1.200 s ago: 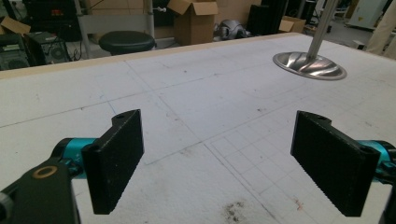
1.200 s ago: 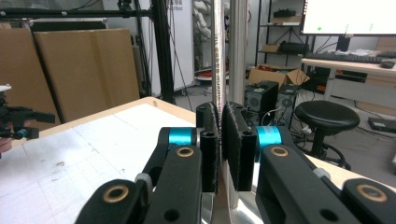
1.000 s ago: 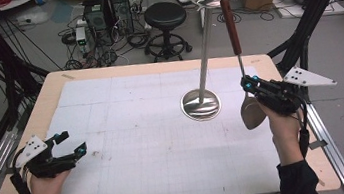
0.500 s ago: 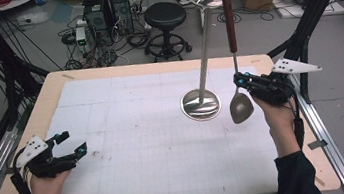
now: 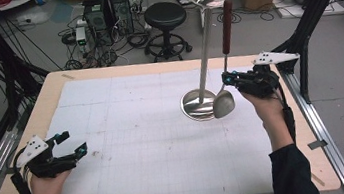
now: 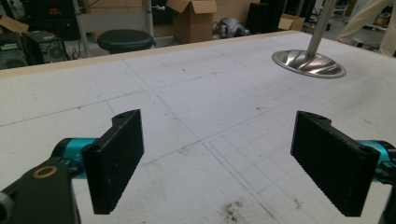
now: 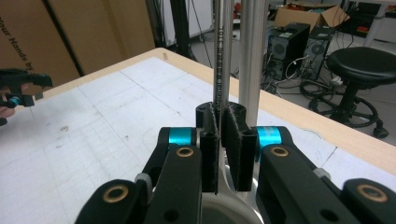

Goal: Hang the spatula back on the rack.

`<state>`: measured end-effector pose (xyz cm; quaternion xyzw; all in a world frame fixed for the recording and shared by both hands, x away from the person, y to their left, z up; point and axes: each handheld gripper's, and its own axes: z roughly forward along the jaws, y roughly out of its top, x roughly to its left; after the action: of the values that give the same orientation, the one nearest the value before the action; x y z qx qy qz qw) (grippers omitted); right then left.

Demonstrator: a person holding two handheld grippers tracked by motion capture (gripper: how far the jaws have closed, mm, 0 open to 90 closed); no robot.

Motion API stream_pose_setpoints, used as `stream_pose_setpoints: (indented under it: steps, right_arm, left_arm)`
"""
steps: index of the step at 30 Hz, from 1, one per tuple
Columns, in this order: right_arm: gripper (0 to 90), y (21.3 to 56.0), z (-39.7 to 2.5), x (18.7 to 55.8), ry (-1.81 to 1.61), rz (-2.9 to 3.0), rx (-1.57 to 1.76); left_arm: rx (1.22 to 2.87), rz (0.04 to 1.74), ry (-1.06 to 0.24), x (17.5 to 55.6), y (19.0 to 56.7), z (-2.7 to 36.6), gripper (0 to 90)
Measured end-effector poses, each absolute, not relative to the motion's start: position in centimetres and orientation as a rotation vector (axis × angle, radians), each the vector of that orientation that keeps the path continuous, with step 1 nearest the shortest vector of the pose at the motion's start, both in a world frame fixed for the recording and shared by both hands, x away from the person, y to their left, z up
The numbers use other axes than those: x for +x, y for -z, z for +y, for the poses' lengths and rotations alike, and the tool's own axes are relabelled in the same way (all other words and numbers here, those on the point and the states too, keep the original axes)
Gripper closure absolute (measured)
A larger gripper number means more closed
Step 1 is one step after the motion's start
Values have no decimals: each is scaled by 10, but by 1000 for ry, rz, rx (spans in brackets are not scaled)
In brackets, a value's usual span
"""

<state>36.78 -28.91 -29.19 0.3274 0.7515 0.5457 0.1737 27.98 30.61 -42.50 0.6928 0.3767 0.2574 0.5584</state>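
2 risks are judged: the brown-handled steel ladle (image 5: pixel 224 97), pinched upright by the right gripper (image 5: pixel 226 78), could strike or tip the tall steel stand (image 5: pixel 203 52); the left gripper (image 5: pixel 76 142) is spread, idle.

Silver ladle (image 5: pixel 223 103) with dark red handle; shiny silver stand (image 5: pixel 200 105); white gridded tabletop (image 5: pixel 139 131), tan edge; black hand-held gripper (image 5: pixel 226 77) with cyan accents.

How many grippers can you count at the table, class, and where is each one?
2. The open left gripper rests near the table's front-left corner; the right gripper, at the right edge, clamps the brown-handled steel ladle beside the shiny metal stand.
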Motion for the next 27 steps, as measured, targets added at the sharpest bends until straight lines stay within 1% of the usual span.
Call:
stream_pose_setpoints:
  steps: [4,8,10,11,13,15,18,22,27]
  right_arm:
    - [848,291,-286,371,-1545,2152,925]
    - [816,292,-283,373,-1517,2159,919]
    - [713,292,-282,372,-1523,2133,925]
    - [713,291,-282,371,-1524,2130,922]
    - [668,291,-282,370,-1514,2129,915]
    - [562,291,-283,366,-1529,2090,907]
    - [463,295,-288,357,-1533,2038,917]
    - [389,310,-298,343,-1548,1986,916]
    - [298,340,-313,329,-1504,1956,972]
  left_arm:
    - [1635,889,-608,280,425,306,178]
    - [1635,889,-607,280,425,306,178]
    - [1637,886,-606,280,425,306,178]
    - [1638,887,-604,280,425,306,178]
    - [1638,889,-603,280,425,306,178]
    - [1636,886,-605,280,425,306,178]
    - [1637,886,-605,280,425,306,178]
    - [1641,885,-605,280,426,306,178]
    - [1651,885,-603,280,427,306,178]
